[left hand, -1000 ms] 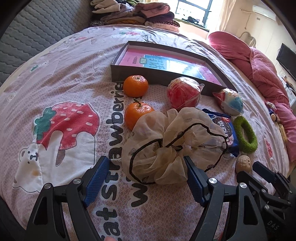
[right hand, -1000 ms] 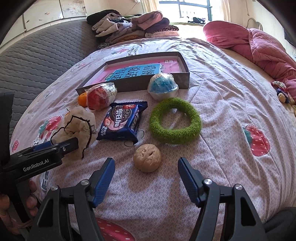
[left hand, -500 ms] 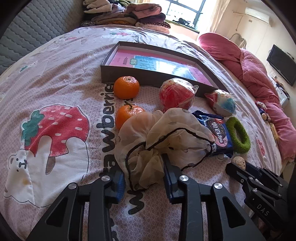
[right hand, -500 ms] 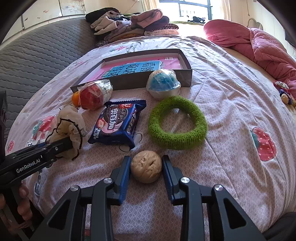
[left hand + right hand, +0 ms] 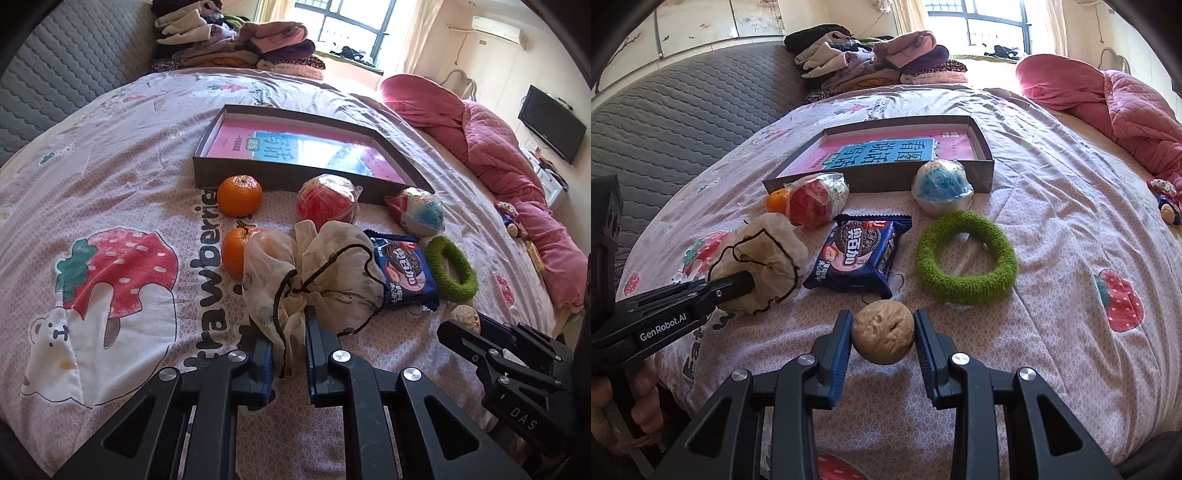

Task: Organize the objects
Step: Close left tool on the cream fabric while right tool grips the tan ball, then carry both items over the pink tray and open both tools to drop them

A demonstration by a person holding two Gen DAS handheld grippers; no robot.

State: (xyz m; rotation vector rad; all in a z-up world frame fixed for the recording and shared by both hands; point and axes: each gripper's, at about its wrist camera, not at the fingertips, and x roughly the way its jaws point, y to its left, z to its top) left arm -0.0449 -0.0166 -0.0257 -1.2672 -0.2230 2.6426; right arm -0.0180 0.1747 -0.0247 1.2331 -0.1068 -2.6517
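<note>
The left gripper [image 5: 289,343] is clamped narrow on the gathered edge of the cream drawstring pouch [image 5: 314,273], and the right gripper [image 5: 882,334] is pressed on either side of the tan ball [image 5: 883,331]; both things rest on the bedspread [image 5: 1052,229], near the edge of the bed and well short of the shallow box [image 5: 982,147]. The pouch is thin, slack cloth, so the pinch may slide off or catch only its black cord [image 5: 284,295]. The round ball could squirt out if the pads sit off its middle. The pouch drapes against the nearer orange [image 5: 240,251] and may drag it. What the pouch holds, if anything, cannot be made out, and the ball's underside is hidden.
</note>
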